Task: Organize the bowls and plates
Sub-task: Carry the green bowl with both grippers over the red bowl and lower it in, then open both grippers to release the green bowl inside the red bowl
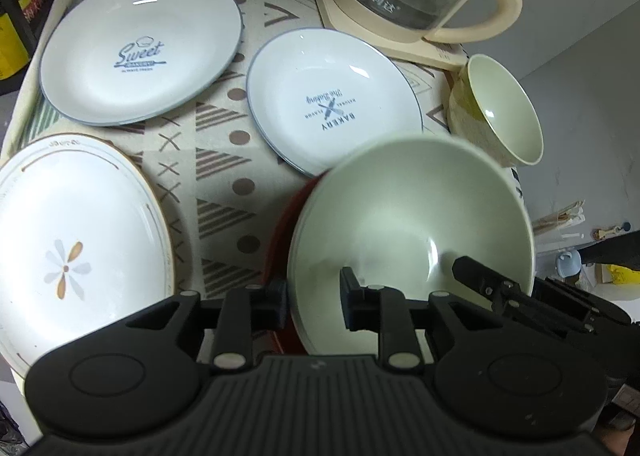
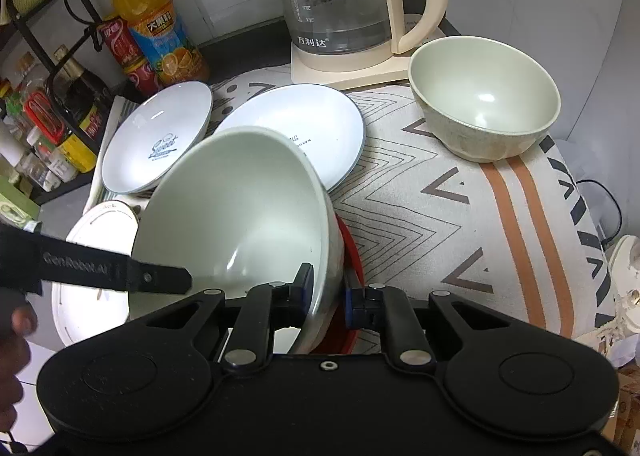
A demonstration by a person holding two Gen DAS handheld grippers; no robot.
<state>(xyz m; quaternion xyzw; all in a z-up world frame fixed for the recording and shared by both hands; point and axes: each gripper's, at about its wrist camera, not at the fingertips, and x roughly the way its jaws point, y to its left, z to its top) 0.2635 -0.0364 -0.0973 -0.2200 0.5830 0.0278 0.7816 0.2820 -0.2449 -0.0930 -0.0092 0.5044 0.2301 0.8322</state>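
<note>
A: What do the right fingers (image 2: 308,288) do?

B: They pinch the rim of the big bowl (image 2: 240,208), one inside, one outside. The left fingers (image 1: 352,296) grip the rim on the other side.

A: Where is the bowl?

B: Tipped up, over a red thing (image 2: 352,256) on the surface (image 2: 460,216), beside the plate (image 1: 332,96). The small bowl (image 2: 484,96) sits by the kettle (image 2: 352,0).

A: What could go wrong?

B: The rim looks smooth. If one side pulls harder, the bowl may slip and bang the plate.
</note>
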